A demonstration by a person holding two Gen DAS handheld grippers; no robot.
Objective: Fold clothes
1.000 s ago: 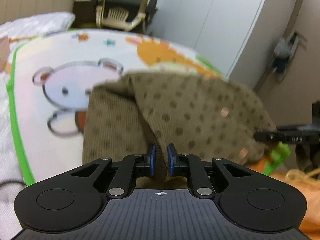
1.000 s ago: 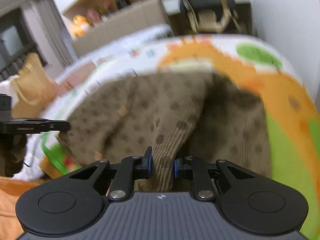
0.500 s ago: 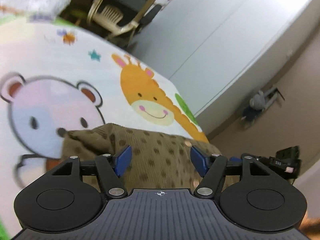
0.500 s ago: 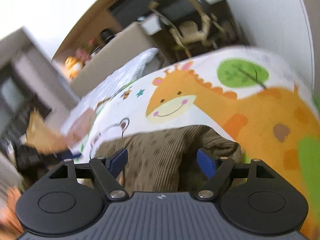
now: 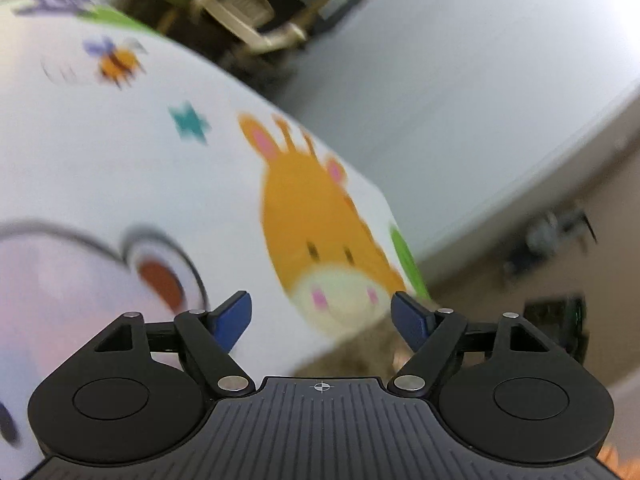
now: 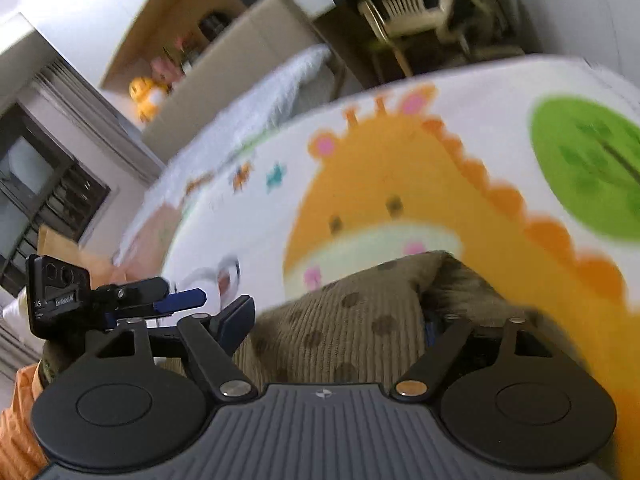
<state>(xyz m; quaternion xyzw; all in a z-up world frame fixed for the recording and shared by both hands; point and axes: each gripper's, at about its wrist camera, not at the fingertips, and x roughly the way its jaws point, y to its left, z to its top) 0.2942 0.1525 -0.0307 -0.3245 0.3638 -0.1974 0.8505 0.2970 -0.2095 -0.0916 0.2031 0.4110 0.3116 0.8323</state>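
Behind brown garment [image 6: 344, 320], right tongs' [image 6: 340, 316] far finger.

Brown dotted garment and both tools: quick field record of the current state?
garment: brown dotted corduroy piece, lying on the mat
surface: animal-print play mat, giraffe print beside the garment
left tool: open, holding nothing, garment edge just below it
right tool: open, garment bunched between its fingers, not clamped
other: left tool also visible in right wrist view

Black tongs [image 5: 322, 316], blue pads [image 5: 234, 316]
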